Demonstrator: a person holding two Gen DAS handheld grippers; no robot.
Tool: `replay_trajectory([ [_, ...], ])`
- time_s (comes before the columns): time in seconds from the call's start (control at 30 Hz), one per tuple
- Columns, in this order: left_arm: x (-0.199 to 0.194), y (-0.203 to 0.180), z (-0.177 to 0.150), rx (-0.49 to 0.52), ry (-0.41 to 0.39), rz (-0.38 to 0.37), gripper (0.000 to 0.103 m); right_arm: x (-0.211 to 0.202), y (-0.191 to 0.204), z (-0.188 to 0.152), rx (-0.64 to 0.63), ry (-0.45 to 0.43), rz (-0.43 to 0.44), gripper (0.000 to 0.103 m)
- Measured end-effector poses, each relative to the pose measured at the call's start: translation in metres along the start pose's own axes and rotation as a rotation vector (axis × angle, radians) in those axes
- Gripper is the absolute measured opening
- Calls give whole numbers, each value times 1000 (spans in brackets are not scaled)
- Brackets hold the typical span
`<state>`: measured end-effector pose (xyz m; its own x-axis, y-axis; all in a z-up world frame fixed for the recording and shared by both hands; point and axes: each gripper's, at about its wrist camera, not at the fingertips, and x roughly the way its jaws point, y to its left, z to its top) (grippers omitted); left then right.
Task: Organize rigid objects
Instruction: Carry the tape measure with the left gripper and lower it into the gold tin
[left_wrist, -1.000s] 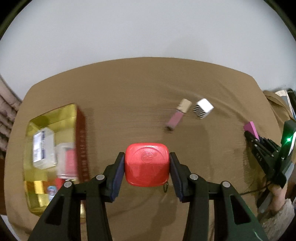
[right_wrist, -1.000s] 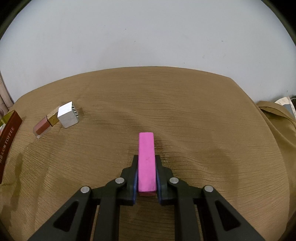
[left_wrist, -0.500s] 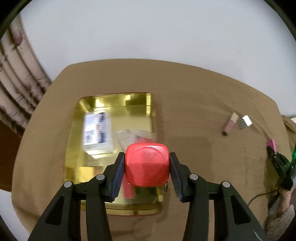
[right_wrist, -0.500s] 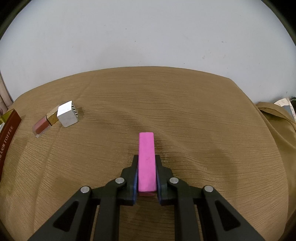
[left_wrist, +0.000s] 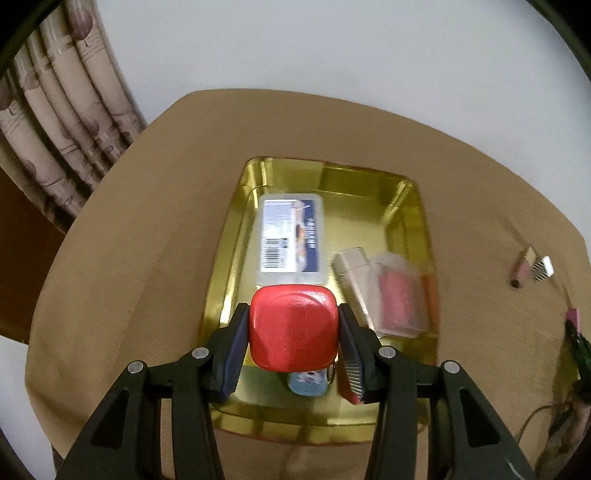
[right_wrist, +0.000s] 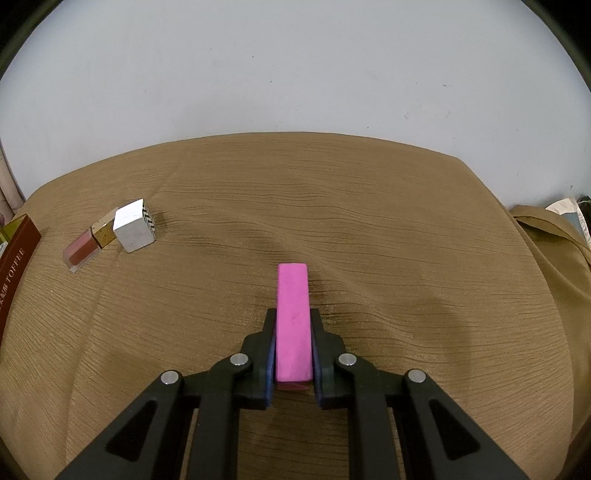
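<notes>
A: Left gripper has swung across the table since a second ago. Then it hung over bare brown cloth with the gold tin off to the side; now the gold tin sits straight below it.

B: Fingers?

A: Clamped on the red case, both pads flat against its sides, same hold as before. I'd judge the carry is about done and the drop comes next.

B: Room in the tin?

A: Tight. A clear box with a printed label lies at the back, a clear bottle with red contents on the right side, a small blue thing under the case (partly hidden, can't name it). The bare gold floor is mostly at the left and far right corner, so the case could land on something.

B: Right side?

A: Right gripper hasn't budged, closed tight on the pink block, just above the tablecloth. Left on the table: a lip gloss tube touching a silver cube, well apart from the block. Tin's brown edge shows at far left.
</notes>
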<state>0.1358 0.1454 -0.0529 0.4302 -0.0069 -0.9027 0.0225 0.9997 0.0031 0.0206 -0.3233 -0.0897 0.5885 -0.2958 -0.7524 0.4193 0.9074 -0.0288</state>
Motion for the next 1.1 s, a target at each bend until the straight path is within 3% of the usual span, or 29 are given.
replay_trajectory([
  [0.2, 23, 13, 6, -32, 29, -3, 43, 0, 0, 1, -2, 0, 1, 15],
  [0.57, 43, 2, 6, 3, 47, -14, 43, 0, 0, 1, -3, 0, 1, 15],
  [1.1, 38, -11, -2, 41, 12, 1, 45, 0, 0, 2, -11, 1, -7, 15],
])
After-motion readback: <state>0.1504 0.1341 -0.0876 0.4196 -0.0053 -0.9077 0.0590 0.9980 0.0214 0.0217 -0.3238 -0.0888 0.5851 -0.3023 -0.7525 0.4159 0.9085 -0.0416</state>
